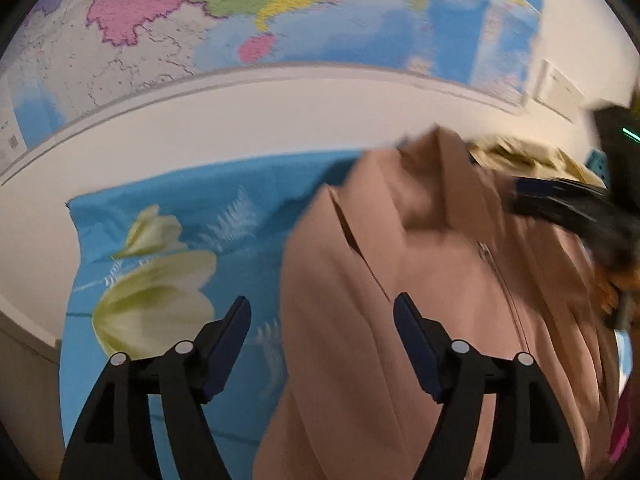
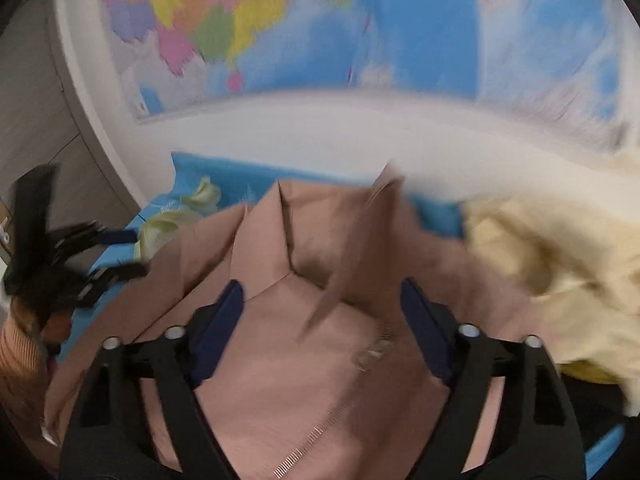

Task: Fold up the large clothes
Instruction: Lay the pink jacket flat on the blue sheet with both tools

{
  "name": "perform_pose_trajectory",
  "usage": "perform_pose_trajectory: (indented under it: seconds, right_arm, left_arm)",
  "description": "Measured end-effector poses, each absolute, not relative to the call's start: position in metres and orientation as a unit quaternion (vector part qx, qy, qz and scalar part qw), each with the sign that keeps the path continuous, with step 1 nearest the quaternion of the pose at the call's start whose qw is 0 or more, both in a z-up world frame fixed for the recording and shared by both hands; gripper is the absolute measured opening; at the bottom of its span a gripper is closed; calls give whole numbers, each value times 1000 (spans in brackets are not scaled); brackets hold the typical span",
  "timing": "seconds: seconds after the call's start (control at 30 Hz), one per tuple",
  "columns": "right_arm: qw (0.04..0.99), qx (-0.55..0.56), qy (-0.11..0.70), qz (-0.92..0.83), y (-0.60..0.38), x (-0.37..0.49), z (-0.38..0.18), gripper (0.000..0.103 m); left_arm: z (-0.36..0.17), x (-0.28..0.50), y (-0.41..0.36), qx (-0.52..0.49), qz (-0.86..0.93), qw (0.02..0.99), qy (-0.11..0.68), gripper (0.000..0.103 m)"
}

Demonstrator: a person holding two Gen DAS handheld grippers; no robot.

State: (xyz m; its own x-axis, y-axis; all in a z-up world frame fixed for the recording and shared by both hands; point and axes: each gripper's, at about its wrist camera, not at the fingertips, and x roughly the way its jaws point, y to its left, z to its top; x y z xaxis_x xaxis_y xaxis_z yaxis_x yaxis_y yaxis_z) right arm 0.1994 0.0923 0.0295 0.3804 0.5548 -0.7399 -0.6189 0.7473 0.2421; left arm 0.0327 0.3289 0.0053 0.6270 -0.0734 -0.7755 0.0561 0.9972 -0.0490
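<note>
A pinkish-tan zip jacket (image 1: 440, 264) lies rumpled on a blue flowered sheet (image 1: 224, 200), collar end toward the wall. My left gripper (image 1: 322, 302) hangs open over the jacket's left edge, its fingers apart with nothing pressed between them. In the right wrist view, the right gripper (image 2: 322, 284) is open above the jacket (image 2: 288, 236) near the collar and zip, and no cloth is pinched. Each gripper shows blurred in the other's view: the right gripper (image 1: 520, 196) at the right edge, the left gripper (image 2: 128, 254) at the left, held by a hand in an orange ribbed sleeve (image 2: 20, 344).
A cream garment (image 2: 560, 248) is heaped to the right of the jacket, also seen as the cream garment (image 1: 520, 156) at the far side. A large coloured map (image 1: 280, 8) hangs on the white wall behind. A grey cabinet (image 2: 36, 112) stands at the left.
</note>
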Motion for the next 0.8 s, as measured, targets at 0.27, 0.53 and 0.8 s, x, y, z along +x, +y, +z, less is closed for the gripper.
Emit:
perform_pose_trajectory:
  seconds: [0.27,0.53,0.8]
  right_arm:
    - [807,146,479,314,10,254,0,3]
    - [829,76,444,330,-30,194,28,71]
    - [822,55,462,329,-114,88,11,82]
  left_arm:
    - [-14,-8,340,-28,-83,883,462,77]
    - [-42,-42,317,12,-126,849,513,81]
    - [-41,-46,330,-56,-98,855,506,4]
